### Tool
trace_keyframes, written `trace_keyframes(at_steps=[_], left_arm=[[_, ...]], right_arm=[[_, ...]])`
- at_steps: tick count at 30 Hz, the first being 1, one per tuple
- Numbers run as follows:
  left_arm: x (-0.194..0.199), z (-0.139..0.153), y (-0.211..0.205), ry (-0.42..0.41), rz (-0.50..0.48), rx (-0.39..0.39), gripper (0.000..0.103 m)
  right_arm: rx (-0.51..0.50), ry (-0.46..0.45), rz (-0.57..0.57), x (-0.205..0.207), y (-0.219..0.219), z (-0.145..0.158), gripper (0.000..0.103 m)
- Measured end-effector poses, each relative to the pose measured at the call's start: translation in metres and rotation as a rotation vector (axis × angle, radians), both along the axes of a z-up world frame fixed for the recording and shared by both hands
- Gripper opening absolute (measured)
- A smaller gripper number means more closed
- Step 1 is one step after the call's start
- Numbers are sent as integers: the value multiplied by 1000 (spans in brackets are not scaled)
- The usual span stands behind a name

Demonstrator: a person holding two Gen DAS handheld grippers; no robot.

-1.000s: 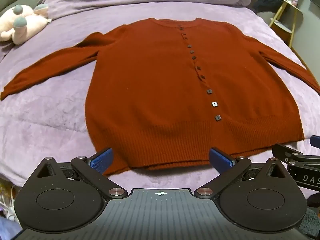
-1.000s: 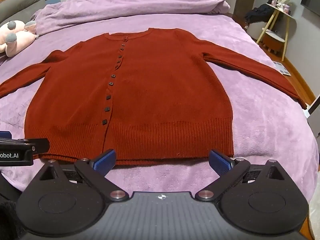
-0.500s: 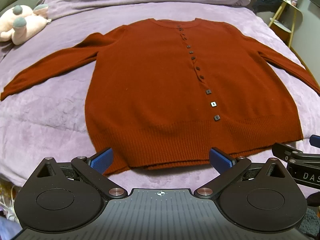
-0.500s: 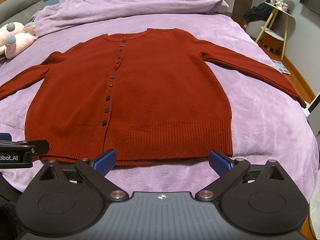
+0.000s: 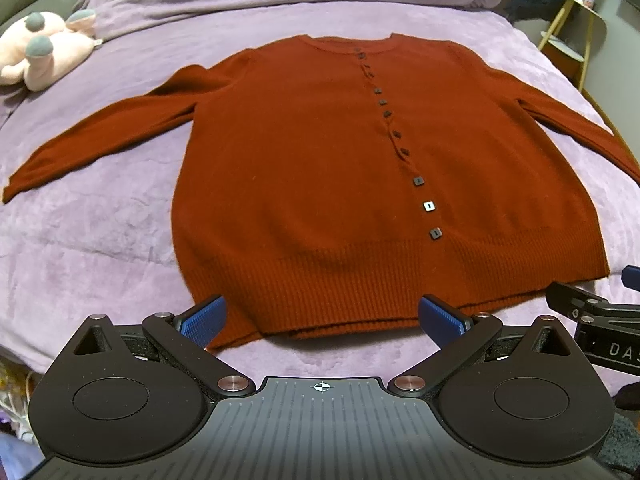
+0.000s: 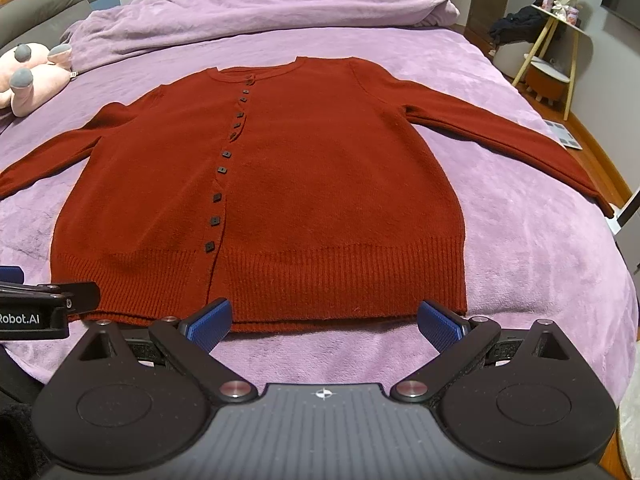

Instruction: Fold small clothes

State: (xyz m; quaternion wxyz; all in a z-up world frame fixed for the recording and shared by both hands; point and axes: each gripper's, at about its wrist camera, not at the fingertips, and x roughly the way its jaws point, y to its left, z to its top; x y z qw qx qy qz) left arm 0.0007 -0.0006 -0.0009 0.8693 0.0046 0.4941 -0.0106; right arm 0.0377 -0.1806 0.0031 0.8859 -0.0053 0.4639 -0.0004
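A rust-red buttoned cardigan (image 5: pixel 304 184) lies flat on the purple bed, sleeves spread out, hem toward me; it also shows in the right wrist view (image 6: pixel 320 184). My left gripper (image 5: pixel 322 318) is open and empty, hovering just before the hem's left half. My right gripper (image 6: pixel 324 322) is open and empty, just before the hem's right half. The right gripper's side shows at the right edge of the left wrist view (image 5: pixel 600 320), and the left gripper's side shows at the left edge of the right wrist view (image 6: pixel 44 304).
A pink plush toy (image 5: pixel 40 52) lies at the bed's far left. A bunched purple duvet (image 6: pixel 260 12) lies across the head of the bed. A side table (image 6: pixel 560 40) stands beside the bed's right edge (image 6: pixel 600 240).
Both grippers have drifted very slightly; the cardigan lies as before. Both stay open.
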Motion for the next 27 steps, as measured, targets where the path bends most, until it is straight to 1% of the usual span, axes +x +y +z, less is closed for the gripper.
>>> trace_keyframes(at_steps=[27], left_arm=[[3, -3, 1, 14, 6, 5, 103]], right_arm=[[4, 2, -3, 1, 0, -1, 99]])
